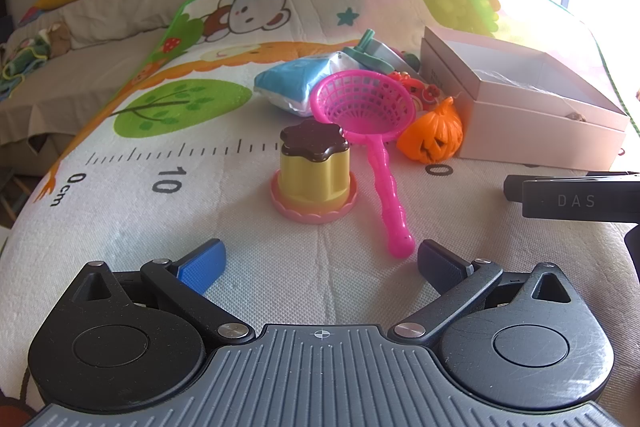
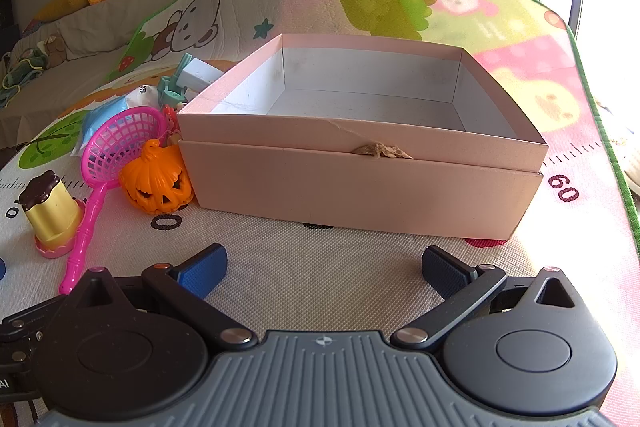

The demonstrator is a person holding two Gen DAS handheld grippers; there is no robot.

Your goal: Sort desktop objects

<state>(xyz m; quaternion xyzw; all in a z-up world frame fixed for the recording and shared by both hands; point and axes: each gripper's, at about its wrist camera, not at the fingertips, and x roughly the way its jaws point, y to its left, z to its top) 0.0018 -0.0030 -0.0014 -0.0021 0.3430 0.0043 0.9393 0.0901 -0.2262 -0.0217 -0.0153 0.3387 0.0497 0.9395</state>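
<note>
Toys sit in a loose cluster on the play mat (image 1: 120,227) that covers our desk, just to the left of the pink box (image 2: 360,183), and none has gone in yet: the box interior looks empty in the right wrist view. Nearest our left gripper (image 1: 320,261) stands the pudding cup (image 1: 314,175), upright on its pink saucer, with the pink net scoop (image 1: 372,115) beside it, handle pointing back toward us. The orange pumpkin (image 2: 156,183) rests against the box's front corner, and a blue packet (image 1: 288,83) and smaller toys lie behind the scoop.

Our left fingers (image 1: 204,265) are spread wide and hold nothing; they face the pudding cup, which we judge to be the likely first pick. Our right gripper (image 2: 324,267) is equally wide apart and empty, facing the box wall, probably waiting its turn near the drop-off. The box being open-topped and close to the pile keeps each carry short.
</note>
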